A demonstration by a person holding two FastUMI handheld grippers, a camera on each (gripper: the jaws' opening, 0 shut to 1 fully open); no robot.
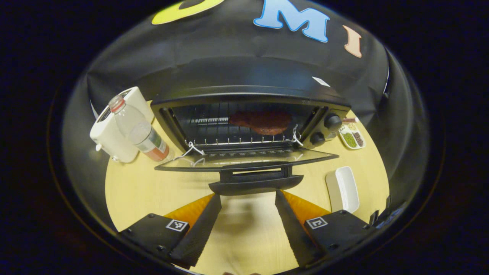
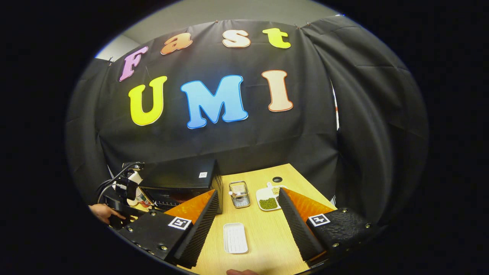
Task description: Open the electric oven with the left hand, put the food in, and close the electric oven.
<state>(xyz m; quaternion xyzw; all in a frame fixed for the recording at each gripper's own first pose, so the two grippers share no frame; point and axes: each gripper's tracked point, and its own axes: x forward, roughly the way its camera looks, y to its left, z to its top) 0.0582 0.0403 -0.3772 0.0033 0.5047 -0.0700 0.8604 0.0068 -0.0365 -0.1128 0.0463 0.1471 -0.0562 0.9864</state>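
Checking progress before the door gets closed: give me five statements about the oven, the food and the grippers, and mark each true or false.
1. The oven door is down. True.
2. The food lies on the white tray. False: it sits on the rack inside the oven; the tray is bare.
3. The left gripper clamps the door handle. False: its fingers are spread, short of the handle.
4. The right gripper is open and holds nothing. True.
5. A plastic bottle leans left of the oven. True.
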